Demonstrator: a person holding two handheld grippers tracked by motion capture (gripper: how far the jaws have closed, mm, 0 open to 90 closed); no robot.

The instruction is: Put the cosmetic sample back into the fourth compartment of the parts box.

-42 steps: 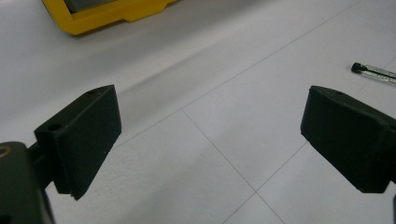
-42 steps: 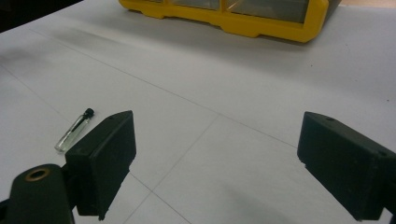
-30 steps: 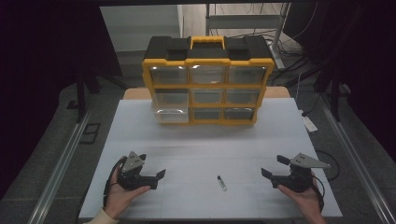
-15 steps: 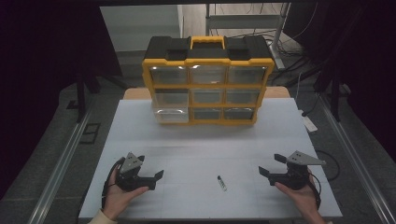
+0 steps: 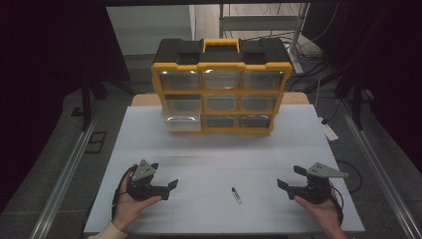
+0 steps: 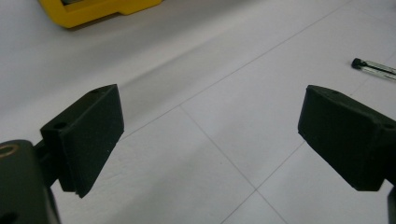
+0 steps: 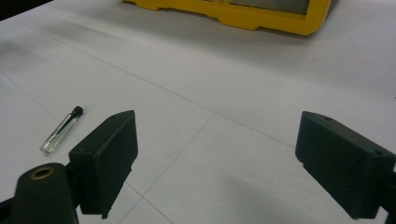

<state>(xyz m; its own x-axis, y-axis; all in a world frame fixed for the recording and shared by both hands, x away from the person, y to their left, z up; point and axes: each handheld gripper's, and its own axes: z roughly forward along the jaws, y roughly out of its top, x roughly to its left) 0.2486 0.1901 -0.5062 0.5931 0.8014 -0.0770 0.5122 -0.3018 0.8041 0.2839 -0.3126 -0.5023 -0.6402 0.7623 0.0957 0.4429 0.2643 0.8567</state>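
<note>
one vial (image 5: 236, 195), two spread tools, one organizer (image 5: 222, 85) with seemingly nine drawers.

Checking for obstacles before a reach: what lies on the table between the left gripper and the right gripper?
In the high view, one small clear vial with a black cap lies between the left gripper and the right gripper; the rest is bare white tabletop.

High view: white table (image 5: 214, 149) evenly lit from above, surroundings dark to near black. Soft shadow on the table in front of the yellow drawer organizer (image 5: 221, 89). Frame slightly soft, grainy. Gripper views: near black jaws blurred, table grid lines sharper; far edge hazy. No glare.
</note>
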